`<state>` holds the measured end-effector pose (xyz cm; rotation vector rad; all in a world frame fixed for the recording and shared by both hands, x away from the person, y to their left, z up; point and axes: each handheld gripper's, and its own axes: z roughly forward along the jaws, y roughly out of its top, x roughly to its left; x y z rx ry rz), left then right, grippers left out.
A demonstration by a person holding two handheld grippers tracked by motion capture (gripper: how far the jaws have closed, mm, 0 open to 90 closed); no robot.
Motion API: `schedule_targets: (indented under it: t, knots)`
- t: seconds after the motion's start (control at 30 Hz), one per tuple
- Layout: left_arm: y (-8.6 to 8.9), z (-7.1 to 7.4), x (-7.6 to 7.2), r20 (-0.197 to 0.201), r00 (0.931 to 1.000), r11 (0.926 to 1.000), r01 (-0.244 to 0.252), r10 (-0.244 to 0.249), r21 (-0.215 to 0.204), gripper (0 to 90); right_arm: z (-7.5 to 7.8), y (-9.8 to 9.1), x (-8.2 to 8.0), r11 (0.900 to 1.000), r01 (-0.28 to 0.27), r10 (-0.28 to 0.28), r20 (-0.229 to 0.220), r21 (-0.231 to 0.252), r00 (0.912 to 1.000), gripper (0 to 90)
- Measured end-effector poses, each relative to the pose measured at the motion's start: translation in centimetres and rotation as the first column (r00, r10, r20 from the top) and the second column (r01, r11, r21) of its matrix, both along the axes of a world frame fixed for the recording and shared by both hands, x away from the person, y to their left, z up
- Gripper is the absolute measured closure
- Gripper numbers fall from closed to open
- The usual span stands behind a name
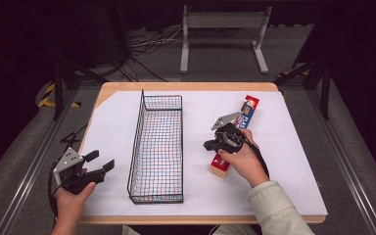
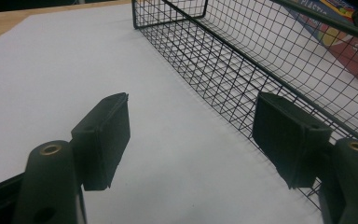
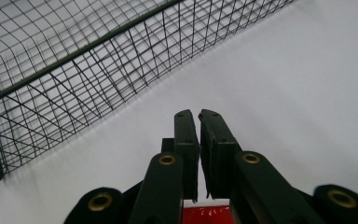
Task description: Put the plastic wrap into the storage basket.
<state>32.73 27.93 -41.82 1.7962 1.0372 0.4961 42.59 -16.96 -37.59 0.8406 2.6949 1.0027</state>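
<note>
Basket (image 1: 157, 147) stands mid-table; long box (image 1: 239, 132) lies right of it. Right gripper (image 1: 209, 145), jaws nearly closed and empty, hovers over the box; left gripper (image 1: 103, 162), wide open, waits left. Likely next: opening to grasp.

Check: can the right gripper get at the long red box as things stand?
Probably yes. The right gripper hangs right over the red box, which lies flat on the white sheet beside the wire basket, nothing on top of it. Its jaws are closed, so they must open first.
</note>
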Motion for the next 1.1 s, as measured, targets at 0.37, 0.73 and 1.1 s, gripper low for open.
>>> schedule_targets:
  t: [0.37,0.73,1.1]
  knots:
    - [0.0,-0.1,0.1,-0.001,1.0,1.0,-0.004,0.004,-0.002,28.3,-1.4,0.9,0.5,0.9943,-0.042,0.036,-0.063,-0.098,0.9973,85.1]
    - [0.1,-0.1,0.1,-0.004,1.0,1.0,-0.005,0.005,-0.004,28.3,-2.4,2.1,0.7,0.9721,-0.075,0.046,-0.132,-0.222,0.9902,88.3]
    - [0.1,0.0,0.0,-0.001,1.0,1.0,-0.008,0.008,-0.001,28.6,-2.7,3.1,0.1,0.9482,-0.125,0.066,-0.204,-0.292,0.9769,90.0]
